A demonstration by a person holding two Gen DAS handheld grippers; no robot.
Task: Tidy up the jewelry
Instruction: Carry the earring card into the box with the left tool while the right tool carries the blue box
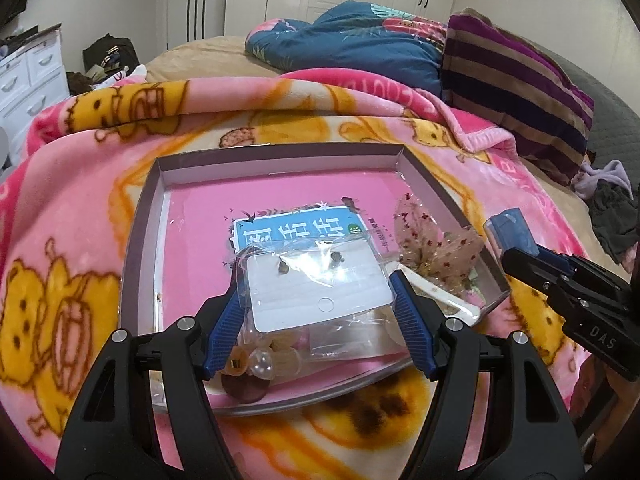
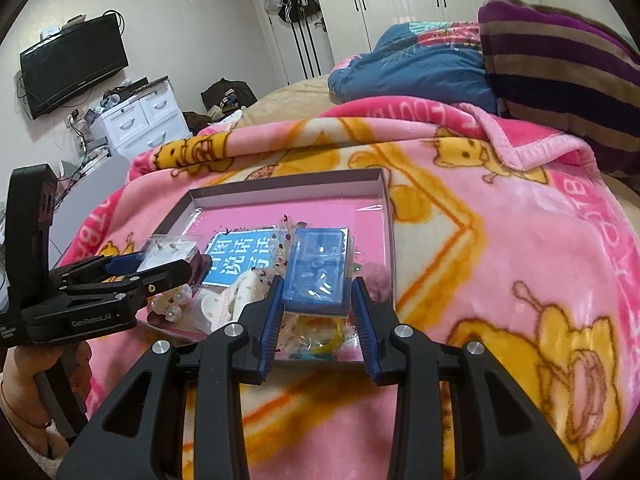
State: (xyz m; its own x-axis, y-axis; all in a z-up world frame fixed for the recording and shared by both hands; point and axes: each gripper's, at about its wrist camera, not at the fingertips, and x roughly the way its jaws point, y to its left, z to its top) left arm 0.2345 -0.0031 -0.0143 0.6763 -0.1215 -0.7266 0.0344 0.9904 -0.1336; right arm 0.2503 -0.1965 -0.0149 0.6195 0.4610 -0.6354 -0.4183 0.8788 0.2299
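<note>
1. A bed with a pink cartoon-bear blanket (image 1: pixel 80 208) lies beneath both grippers.
2. A shallow open box (image 1: pixel 280 156) with a pink floor sits on the blanket, ahead of and under both sets of fingers.
3. The left gripper (image 1: pixel 316 280) has its blue fingers (image 1: pixel 226 320) clamped on a clear bag holding a white earring card (image 1: pixel 316 284); the bag hangs over the box's near end.
4. The right gripper (image 2: pixel 316 288) has its fingers (image 2: pixel 270 320) pressed on either side of a blue jewelry card in plastic (image 2: pixel 316 268), above the box's near right part.
5. Pearl hair pieces (image 1: pixel 260 364) lie just below the left fingers; a sheer floral bow (image 1: pixel 436 244) lies to their right.
</note>
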